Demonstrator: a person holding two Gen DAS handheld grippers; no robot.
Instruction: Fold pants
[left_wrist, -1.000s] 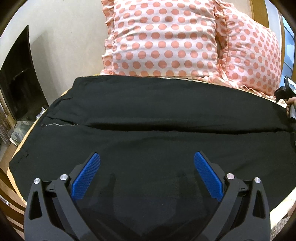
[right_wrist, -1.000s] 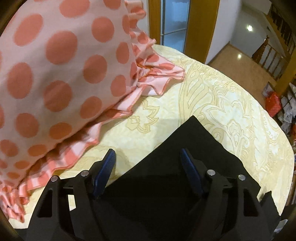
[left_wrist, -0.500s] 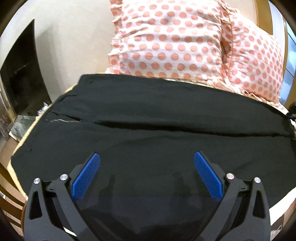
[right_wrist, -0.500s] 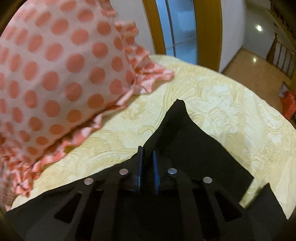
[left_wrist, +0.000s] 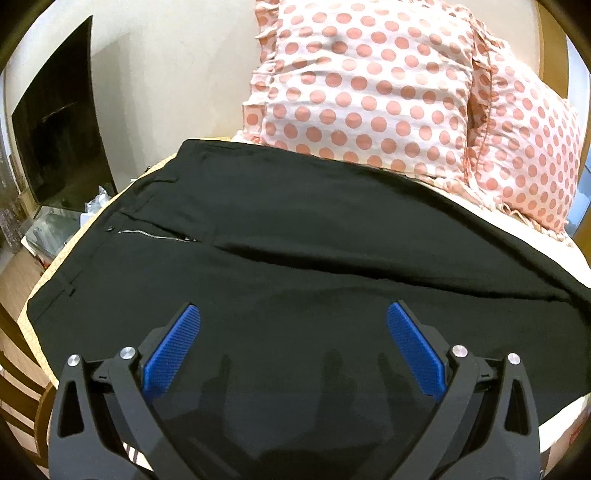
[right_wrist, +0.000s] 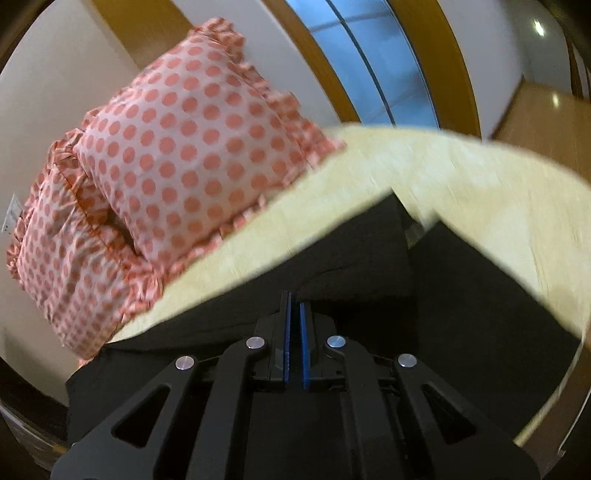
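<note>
With the black pants (left_wrist: 295, 236) spread flat on the bed (right_wrist: 461, 177), the right tool (right_wrist: 294, 314) pinches a leg hem and should carry it evenly toward the waistband while the wide-open left tool (left_wrist: 293, 325) hovers above the near leg.

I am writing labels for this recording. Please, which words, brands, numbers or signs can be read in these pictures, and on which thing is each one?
None can be read.
The black pants show only a zipper, no label.
The polka-dot pillows and the yellow bedspread carry patterns only.
The right gripper shows no marking.
</note>
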